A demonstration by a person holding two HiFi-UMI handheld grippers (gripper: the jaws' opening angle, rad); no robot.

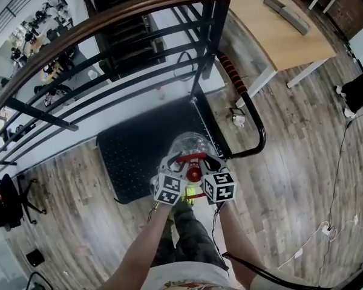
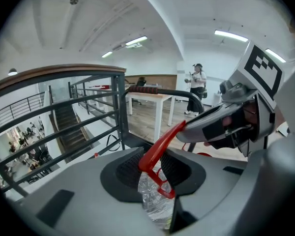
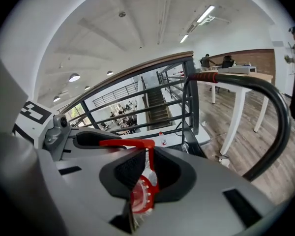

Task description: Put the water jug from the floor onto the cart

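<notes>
surface and room: a wood-plank floor (image 1: 290, 180) on an upper level, edged by a black metal railing (image 1: 109, 23) with a brown wooden top rail; beyond the railing a staircase (image 1: 127, 47) leads down to a lower floor. a light wooden table (image 1: 278, 29) on white legs stands at upper right, and thin cables (image 1: 327, 228) lie on the planks at lower right. a flat black cart (image 1: 133, 156) with a studded deck sits just beside the railing; its curved black push handle (image 1: 260, 132), with a red grip near the top, rises at the deck's right end. in the left gripper view a person (image 2: 196, 90) stands well beyond the table.

tools: the left gripper (image 1: 169, 163) and the right gripper (image 1: 210, 161) meet side by side, their marker cubes nearly touching. each has its jaws clenched, from opposite ends, on the red handle (image 1: 190, 157) of the water jug (image 1: 190, 142); the left jaws stand a little wider apart than the right. in the right gripper view the jug's red cap (image 3: 140, 198) shows just below the jaws.

task object: the clear jug hangs from its handle over the right part of the cart's deck, near the push handle; whether its base touches the deck cannot be told.
</notes>
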